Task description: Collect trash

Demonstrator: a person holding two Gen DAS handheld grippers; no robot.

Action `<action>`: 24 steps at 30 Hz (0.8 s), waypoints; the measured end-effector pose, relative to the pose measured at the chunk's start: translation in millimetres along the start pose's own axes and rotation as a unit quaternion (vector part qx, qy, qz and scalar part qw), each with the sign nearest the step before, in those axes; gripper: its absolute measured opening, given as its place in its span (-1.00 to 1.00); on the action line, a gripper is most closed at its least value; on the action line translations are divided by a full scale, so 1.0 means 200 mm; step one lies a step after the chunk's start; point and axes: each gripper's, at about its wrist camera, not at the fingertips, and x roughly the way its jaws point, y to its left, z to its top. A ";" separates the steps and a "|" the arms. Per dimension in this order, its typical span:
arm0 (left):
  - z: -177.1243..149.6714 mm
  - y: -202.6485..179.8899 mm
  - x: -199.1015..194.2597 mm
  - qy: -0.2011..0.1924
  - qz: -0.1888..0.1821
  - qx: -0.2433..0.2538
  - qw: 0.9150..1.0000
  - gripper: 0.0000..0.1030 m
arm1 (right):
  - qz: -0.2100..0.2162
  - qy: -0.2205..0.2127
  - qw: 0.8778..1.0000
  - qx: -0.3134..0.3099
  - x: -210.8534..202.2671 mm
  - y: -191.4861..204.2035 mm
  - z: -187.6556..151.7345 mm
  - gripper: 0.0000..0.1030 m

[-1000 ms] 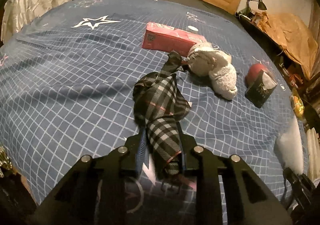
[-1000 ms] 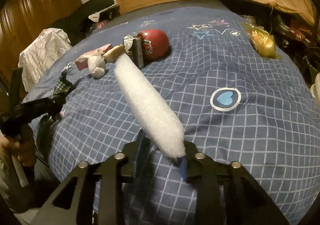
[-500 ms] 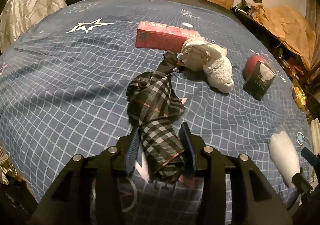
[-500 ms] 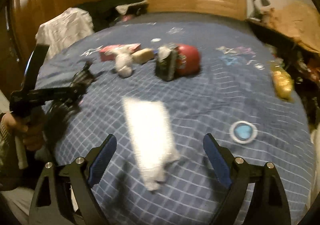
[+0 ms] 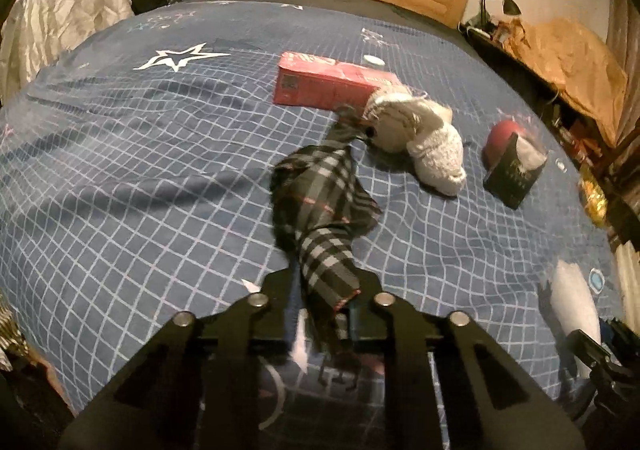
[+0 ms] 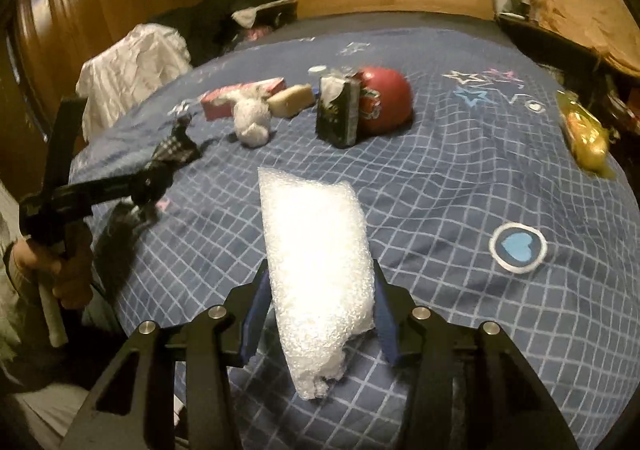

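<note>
**Seat both grips before lifting anything off the bed**

My left gripper (image 5: 326, 300) is pinched on the near end of the plaid cloth (image 5: 320, 210). The rest of that bundle trails away from me across the bed (image 6: 480, 170), from near the foot edge toward the middle. Its far tip lies just beside a white fabric bundle (image 5: 428, 142) and a red box (image 5: 320, 84).

My right gripper (image 6: 320, 314) has its jaws standing one on each side of the bubble wrap (image 6: 312, 250), which lies near the foot edge, toward the right side. The right blue pad (image 6: 386, 322) looks to be touching the wrap. I cannot tell whether the left pad is pressing, so I cannot call this a grip.

I judge the step in hand is securing the wrap. I would squeeze slowly, because the roll is soft and will flatten before it holds. A fast squeeze could push it forward out of the jaws. The pads sit near the wrap's ragged near end, so a bite slightly farther up the roll would be safer.

On the left I would lift straight up and toward me. That way the loose tail peels clear of the white bundle rather than dragging it along.

The dark carton (image 6: 338, 110) and the red round pack (image 6: 384, 98) behind it sit mid-bed, well apart from both grippers.
</note>
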 end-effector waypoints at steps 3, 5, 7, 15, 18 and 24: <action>0.00 0.01 -0.04 -0.009 0.002 -0.007 1.000 -0.76 | -0.002 -0.011 1.000 0.003 -0.04 0.00 0.00 -0.07; 0.01 0.01 -0.07 -0.017 0.002 -0.006 1.000 -0.76 | 0.000 -0.017 1.000 0.005 -0.07 0.00 -0.01 -0.07; 0.01 -0.02 -0.11 -0.029 0.004 -0.002 1.000 -0.76 | -0.002 -0.025 1.000 0.005 -0.09 0.00 -0.01 -0.07; 0.06 -0.25 -0.26 -0.066 0.023 0.052 0.996 -0.76 | -0.021 -0.051 0.998 0.028 -0.22 -0.05 0.01 -0.07; 0.06 -0.36 -0.28 -0.076 0.030 0.074 0.994 -0.76 | -0.023 -0.059 0.997 0.038 -0.27 -0.08 0.01 -0.07; 0.04 -0.56 -0.31 -0.087 0.032 0.109 0.990 -0.76 | -0.030 -0.073 0.996 0.046 -0.35 -0.12 -0.01 -0.07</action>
